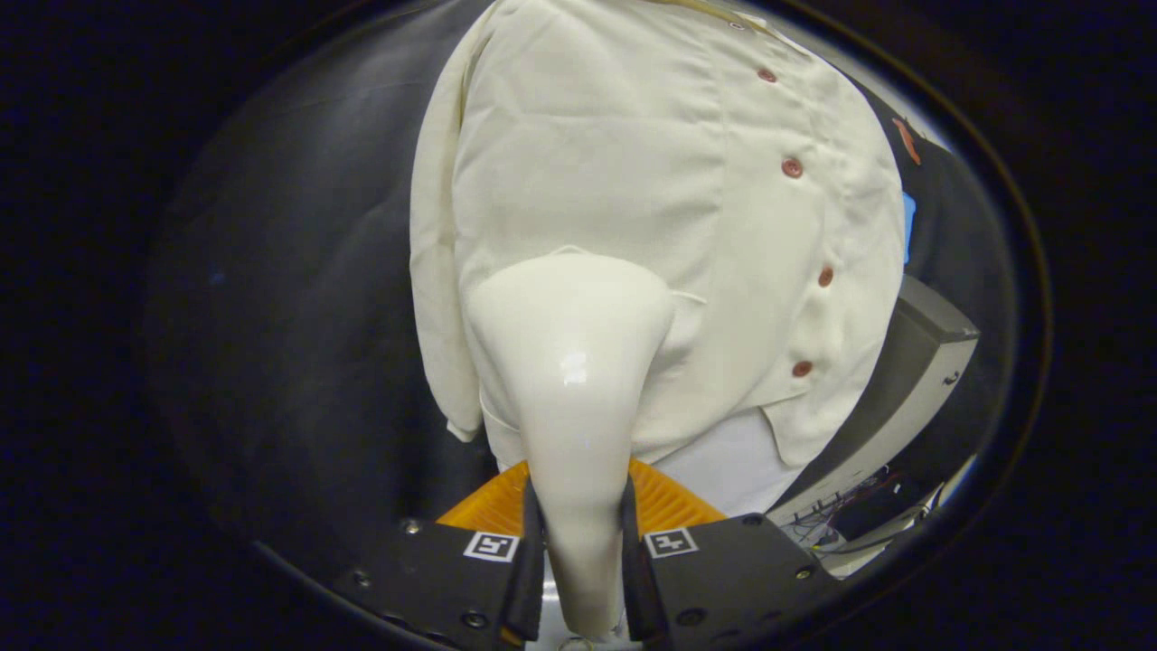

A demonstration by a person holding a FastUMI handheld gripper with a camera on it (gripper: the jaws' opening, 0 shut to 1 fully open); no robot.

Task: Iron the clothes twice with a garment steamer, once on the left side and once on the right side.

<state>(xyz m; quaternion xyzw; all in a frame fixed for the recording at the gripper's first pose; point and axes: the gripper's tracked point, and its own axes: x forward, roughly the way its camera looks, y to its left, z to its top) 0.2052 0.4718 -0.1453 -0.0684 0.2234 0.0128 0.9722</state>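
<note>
Gripper view: gripper clamped on garment steamer handle.
Both fingers press the handle; steamer head lies against hanging cream shirt, left of its button row.

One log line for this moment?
gripper: shut on steamer | steamer head: against shirt, lower part, left of button row | shirt: hanging

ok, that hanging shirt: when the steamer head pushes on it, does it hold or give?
Likely gives. The shirt hangs loose with soft folds and a free hem, so it should dent and swing rather than resist. It looks thin and light, and may bunch under the steamer. The steamer's glossy handle could slip, though the hand-held gripper is shut on it.
</note>
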